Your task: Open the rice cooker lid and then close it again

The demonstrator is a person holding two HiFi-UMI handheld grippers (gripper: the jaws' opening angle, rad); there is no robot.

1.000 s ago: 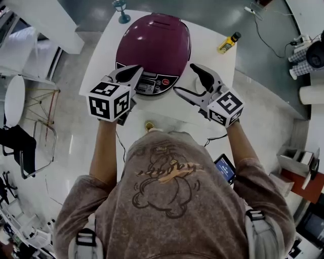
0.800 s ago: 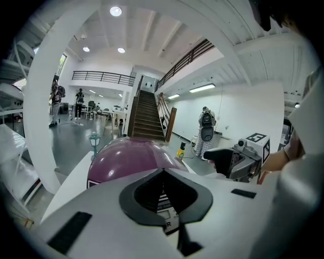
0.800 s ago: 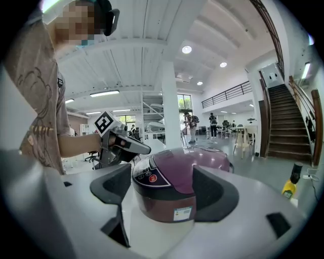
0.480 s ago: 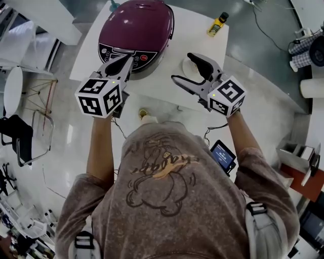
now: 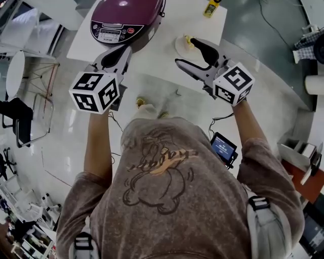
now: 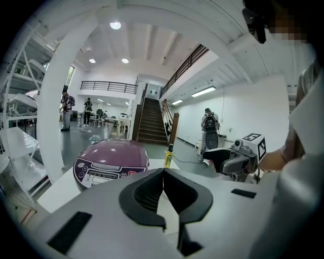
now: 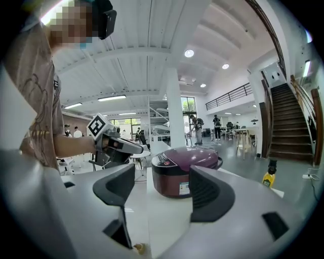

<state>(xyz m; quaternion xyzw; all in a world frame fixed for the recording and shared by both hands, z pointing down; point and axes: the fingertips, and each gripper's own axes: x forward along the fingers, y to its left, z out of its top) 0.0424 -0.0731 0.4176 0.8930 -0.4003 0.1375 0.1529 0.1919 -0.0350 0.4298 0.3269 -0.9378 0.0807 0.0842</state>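
As it sits shut, the glossy rice cooker (image 5: pixel 129 17) looks domed.

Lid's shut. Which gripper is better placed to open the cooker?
Probably left: the left gripper sits just before the panel of the rice cooker, fingers together. The right gripper is off to the side, fingers closing on nothing.

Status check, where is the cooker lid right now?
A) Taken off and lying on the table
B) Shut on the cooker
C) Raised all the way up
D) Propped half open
B: the purple lid lies flat and closed on the cooker, with no gap showing in the head view or either gripper view.
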